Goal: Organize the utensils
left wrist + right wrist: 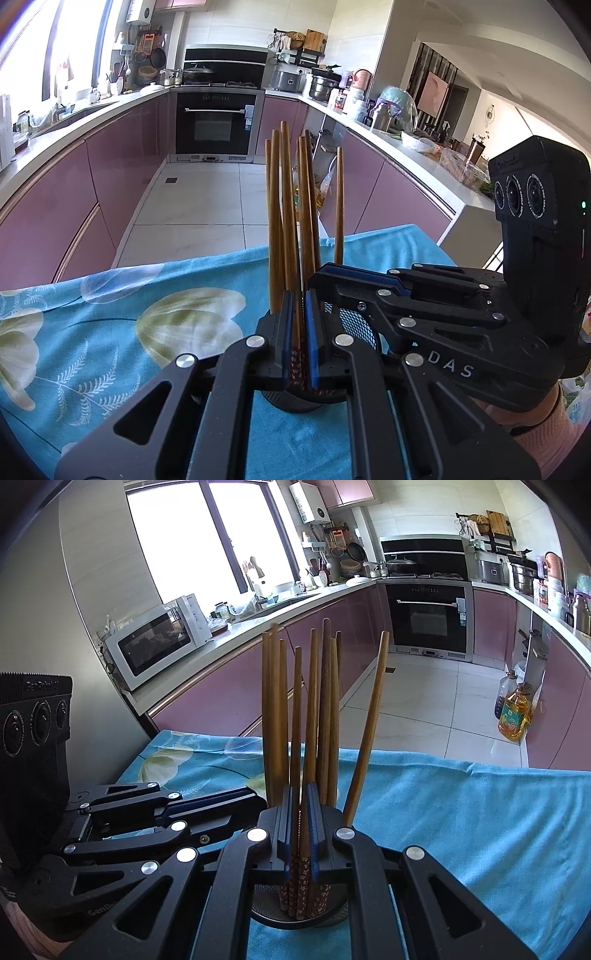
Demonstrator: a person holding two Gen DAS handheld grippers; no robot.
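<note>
- Standing nearly upright in a round black mesh holder [301, 914] on the worktop, which is draped in a turquoise flower-print cloth [461, 812], the bundle of long brown wooden chopsticks [325, 709] has its long axis running up and away from both sets of fingers, patterned ends down in the cup.
- Left gripper [299, 339]: its blue-padded fingers [287, 332] are closed to a narrow slot on one chopstick shaft [295, 325], just above the holder's rim [354, 321]; the stick looks pinched, not loose.
- Right gripper [300, 823]: its fingers [286, 819] are likewise all but closed, with thin shafts [303, 827] running up between the pads; they seem to clamp one or two sticks, though the exact count cannot be told.
- Both hands sit equally close, right over the cup, the left crossing in from the side.
- One chopstick [365, 731] leans out to the right, apart from the bundle.
- Likely next: lower or release straight down along the sticks' axis, so that nothing tips the holder.
</note>
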